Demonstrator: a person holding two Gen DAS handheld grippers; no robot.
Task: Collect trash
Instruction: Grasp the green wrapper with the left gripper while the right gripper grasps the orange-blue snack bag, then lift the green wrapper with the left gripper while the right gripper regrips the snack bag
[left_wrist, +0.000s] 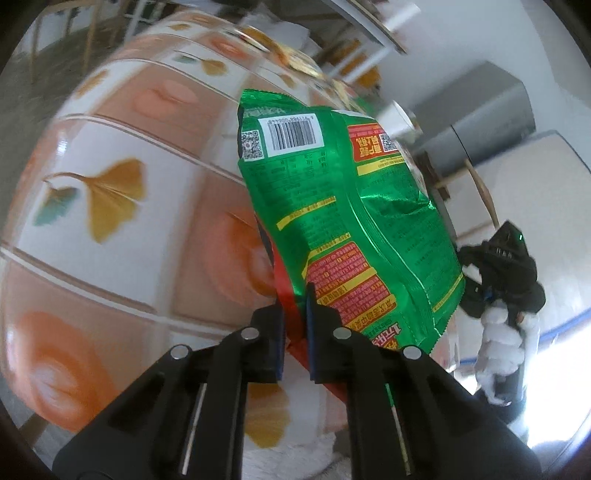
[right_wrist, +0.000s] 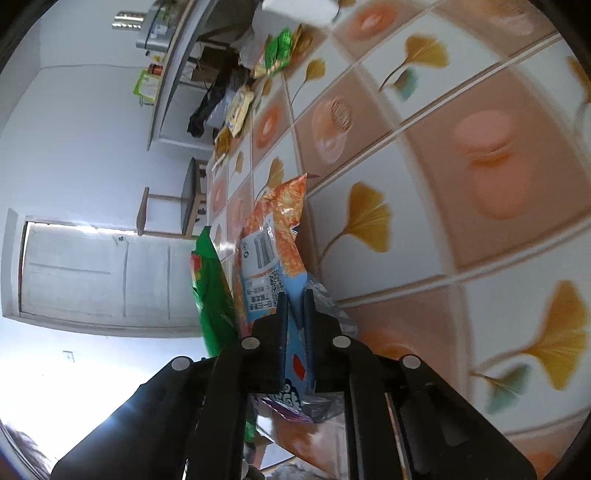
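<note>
Left gripper (left_wrist: 295, 314) clenched on the bottom edge of the green snack bag (left_wrist: 343, 206), right gripper (right_wrist: 295, 314) clenched on the orange-and-blue wrapper (right_wrist: 275, 236), both lifted clear of the tablecloth (left_wrist: 110, 229) (more wrappers (right_wrist: 277, 55) along the far table edge). Carrying step, by the look of it; next, a bin, none in view. Green bag's long axis runs straight out from the fingers, barcode end farthest; likewise the wrapper.
</note>
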